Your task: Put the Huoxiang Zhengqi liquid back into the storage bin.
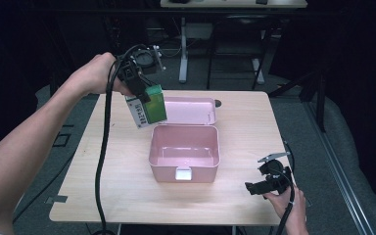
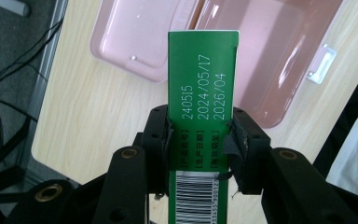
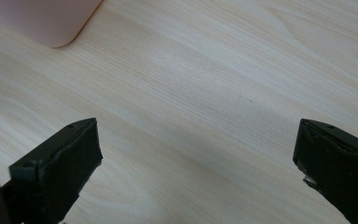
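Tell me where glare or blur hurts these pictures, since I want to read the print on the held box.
High view: dark surroundings, soft glare inside the pink box, green box label too small to read. Left gripper view: green box sharp, dates legible, pink lid glossy. Right gripper view: right gripper jaw tips blurred, table grain clear.

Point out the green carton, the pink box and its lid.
green carton (image 2: 203, 93): left gripper view, printed green face.
pink box (image 1: 184, 174): high view, front wall.
lid (image 1: 190, 110): high view, inner surface.
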